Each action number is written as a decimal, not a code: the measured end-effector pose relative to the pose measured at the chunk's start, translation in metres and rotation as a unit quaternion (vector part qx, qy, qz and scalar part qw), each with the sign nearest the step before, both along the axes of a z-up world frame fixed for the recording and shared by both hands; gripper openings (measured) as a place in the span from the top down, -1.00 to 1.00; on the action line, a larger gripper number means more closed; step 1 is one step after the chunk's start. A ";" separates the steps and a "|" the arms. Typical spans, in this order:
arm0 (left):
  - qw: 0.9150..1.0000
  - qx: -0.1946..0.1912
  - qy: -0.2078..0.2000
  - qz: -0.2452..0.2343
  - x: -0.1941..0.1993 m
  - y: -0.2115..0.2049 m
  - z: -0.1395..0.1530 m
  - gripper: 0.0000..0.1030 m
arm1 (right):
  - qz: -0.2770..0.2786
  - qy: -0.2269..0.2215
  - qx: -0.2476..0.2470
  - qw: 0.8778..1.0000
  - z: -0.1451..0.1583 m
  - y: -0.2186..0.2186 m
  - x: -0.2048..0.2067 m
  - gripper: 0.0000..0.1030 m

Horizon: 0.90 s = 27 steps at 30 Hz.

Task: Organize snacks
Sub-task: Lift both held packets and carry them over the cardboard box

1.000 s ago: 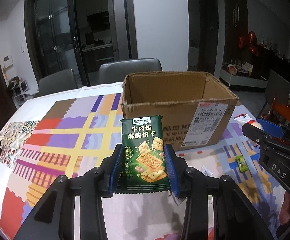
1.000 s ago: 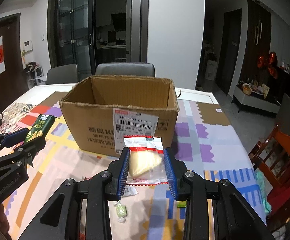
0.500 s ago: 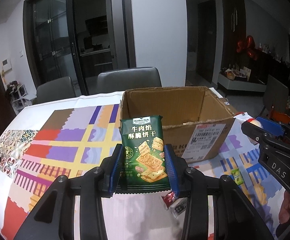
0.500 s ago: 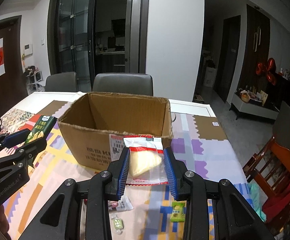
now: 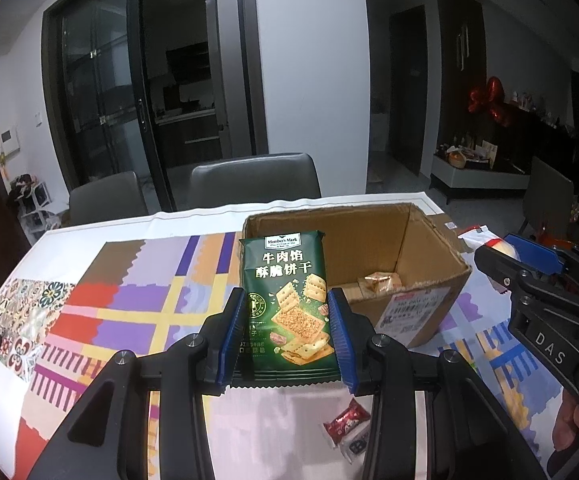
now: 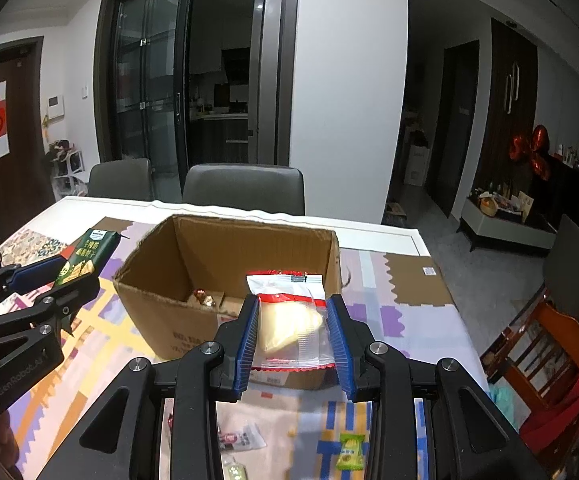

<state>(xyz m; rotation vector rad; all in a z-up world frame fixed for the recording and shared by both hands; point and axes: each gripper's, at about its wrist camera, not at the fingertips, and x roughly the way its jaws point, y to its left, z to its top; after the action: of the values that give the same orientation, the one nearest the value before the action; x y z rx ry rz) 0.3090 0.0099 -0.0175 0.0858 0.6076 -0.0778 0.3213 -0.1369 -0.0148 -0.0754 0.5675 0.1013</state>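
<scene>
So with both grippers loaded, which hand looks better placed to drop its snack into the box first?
Right, marginally. The right gripper holds its clear pastry packet directly before the cardboard box opening; the left gripper's green cracker packet sits at the box's left edge.

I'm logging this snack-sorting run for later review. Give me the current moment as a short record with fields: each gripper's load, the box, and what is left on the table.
left gripper: shut on green cracker packet, held upright
right gripper: shut on clear pastry packet with red trim
cardboard box: open-topped, on patterned tablecloth; at least one gold-wrapped snack inside
packets versus box: both held in front of it, not yet inside
loose on table: red wrapped candy, small green packet
</scene>
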 end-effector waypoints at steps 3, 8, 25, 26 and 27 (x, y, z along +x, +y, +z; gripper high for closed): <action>1.000 -0.002 -0.003 -0.002 0.006 0.002 0.003 0.21 | 0.001 -0.004 -0.001 1.000 0.004 0.002 0.007 0.31; 1.000 -0.002 -0.006 -0.007 0.016 0.003 0.006 0.21 | 0.001 -0.006 0.000 1.000 0.007 0.006 0.016 0.32; 1.000 -0.004 -0.007 -0.017 0.047 0.000 0.008 0.21 | 0.000 -0.001 0.007 1.000 0.008 0.009 0.045 0.31; 1.000 -0.003 -0.007 -0.018 0.050 0.000 0.008 0.21 | 0.000 -0.001 0.008 1.000 0.008 0.009 0.045 0.31; 1.000 -0.004 -0.007 -0.018 0.053 0.000 0.008 0.21 | 0.000 -0.001 0.008 1.000 0.008 0.009 0.045 0.31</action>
<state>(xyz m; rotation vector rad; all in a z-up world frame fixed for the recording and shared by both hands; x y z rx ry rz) 0.3615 0.0101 -0.0097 0.0903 0.5927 -0.1143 0.3662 -0.1278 -0.0068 -0.0610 0.5652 0.1060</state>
